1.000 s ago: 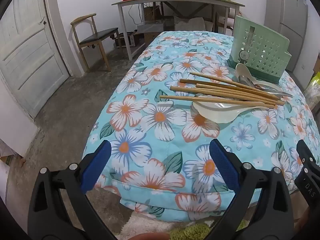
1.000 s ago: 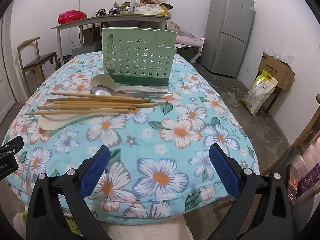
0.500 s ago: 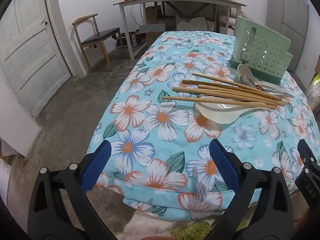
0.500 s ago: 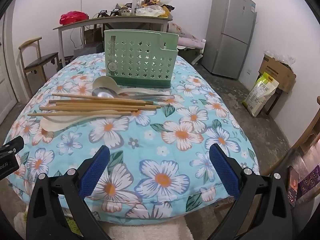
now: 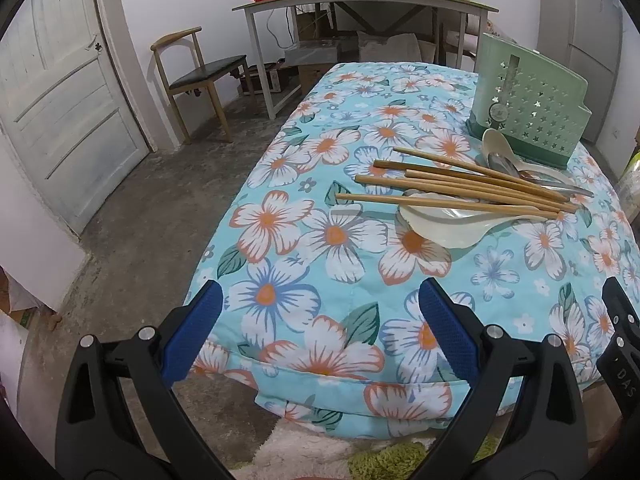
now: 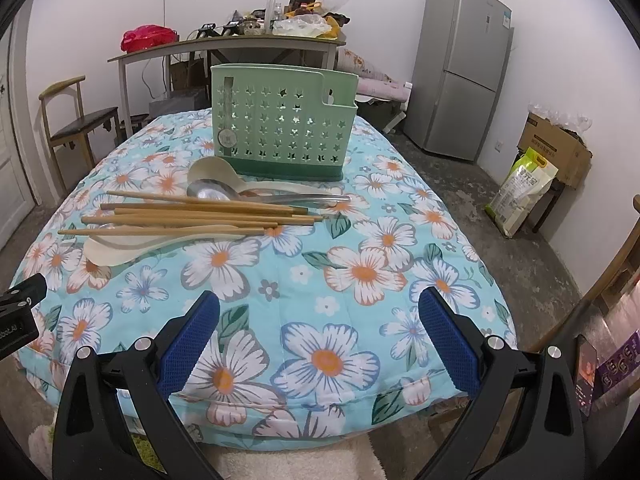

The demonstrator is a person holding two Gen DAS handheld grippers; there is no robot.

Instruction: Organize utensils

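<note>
Even indoor light, sharp focus, fisheye-bent edges, dark corners.

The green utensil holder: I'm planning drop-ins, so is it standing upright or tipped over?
Upright. The green utensil holder stands on its dark base on the floral cloth, open top up. Its contents cannot be seen.

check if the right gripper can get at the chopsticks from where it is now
Probably yes: the right gripper is open over bare quilt, and the chopsticks lie on top of the spoons, nothing between.
</note>
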